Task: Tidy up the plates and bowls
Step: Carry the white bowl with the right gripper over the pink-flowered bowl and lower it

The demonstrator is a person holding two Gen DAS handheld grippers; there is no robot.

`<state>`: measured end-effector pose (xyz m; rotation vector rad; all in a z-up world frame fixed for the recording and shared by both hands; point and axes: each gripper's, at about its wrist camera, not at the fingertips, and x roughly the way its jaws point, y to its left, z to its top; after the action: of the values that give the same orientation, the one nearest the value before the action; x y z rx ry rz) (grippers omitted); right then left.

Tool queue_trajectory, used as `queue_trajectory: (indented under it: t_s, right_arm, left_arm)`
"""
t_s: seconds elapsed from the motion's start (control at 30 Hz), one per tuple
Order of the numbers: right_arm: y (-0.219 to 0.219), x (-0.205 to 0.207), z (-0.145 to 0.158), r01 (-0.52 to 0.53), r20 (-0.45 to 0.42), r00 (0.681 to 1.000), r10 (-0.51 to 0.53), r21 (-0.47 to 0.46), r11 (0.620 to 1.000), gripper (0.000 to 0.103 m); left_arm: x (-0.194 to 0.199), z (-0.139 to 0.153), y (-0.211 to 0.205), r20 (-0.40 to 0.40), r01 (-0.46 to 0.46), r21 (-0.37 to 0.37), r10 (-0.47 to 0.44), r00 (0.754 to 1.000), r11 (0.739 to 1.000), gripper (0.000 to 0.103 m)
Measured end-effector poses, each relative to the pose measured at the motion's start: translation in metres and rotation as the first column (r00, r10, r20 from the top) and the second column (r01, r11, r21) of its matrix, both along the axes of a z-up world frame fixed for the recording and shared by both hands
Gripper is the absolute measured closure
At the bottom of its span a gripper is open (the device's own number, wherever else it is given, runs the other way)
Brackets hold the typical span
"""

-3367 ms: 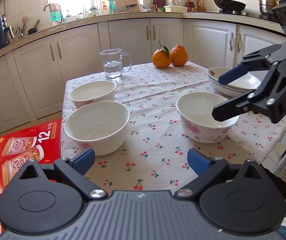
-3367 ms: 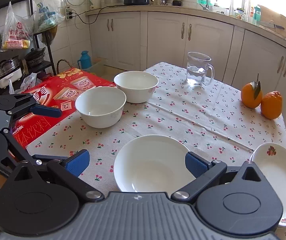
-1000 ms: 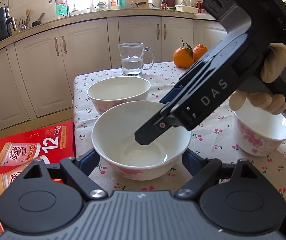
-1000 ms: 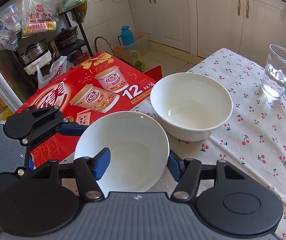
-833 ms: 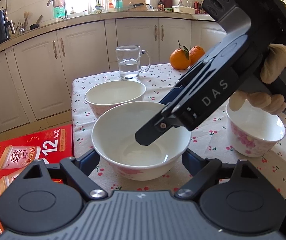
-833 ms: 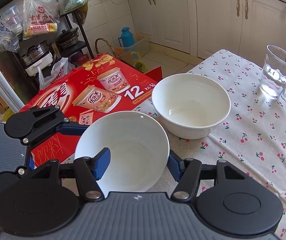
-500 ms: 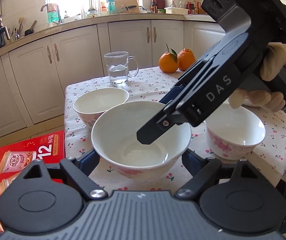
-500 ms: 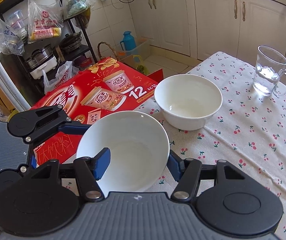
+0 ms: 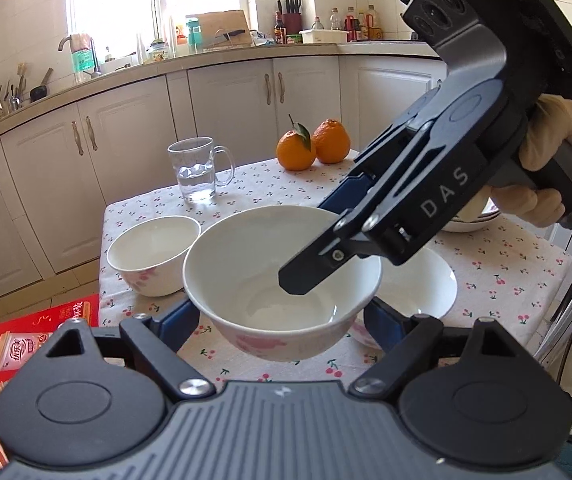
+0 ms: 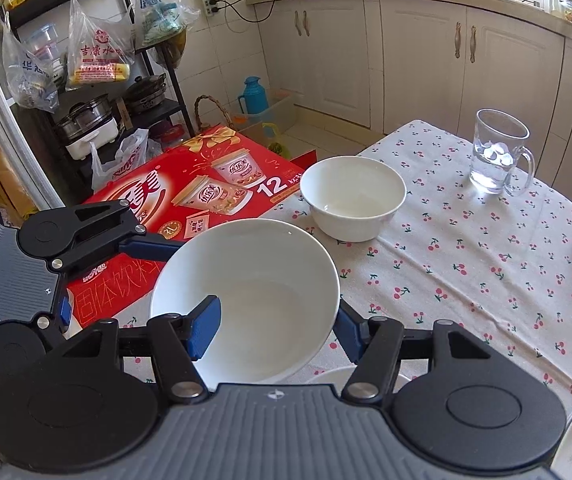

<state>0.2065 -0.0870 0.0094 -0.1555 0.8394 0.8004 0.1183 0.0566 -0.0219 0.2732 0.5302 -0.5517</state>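
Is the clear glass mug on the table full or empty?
Partly filled. The clear glass mug holds water only in its lower part, and the upper glass is empty. It stands upright on the cherry-print tablecloth.

White bowl (image 9: 282,280) aloft above table

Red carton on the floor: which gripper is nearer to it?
Left. The left gripper reaches the raised bowl from the red carton's side; the right gripper pinches its rim over the table.
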Motion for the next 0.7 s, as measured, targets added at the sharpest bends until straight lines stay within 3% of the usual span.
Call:
queue_trajectory:
  t_s: [0.7]
  right_arm:
    - [-0.083,-0.030,-0.009,0.152,0.004,0.988,-0.152,-0.008,0.988,0.036]
  left_arm:
    - [0.000,-0.012,-0.068,-0.064,0.124,-0.032,-0.125,0.990,0.992,0.014]
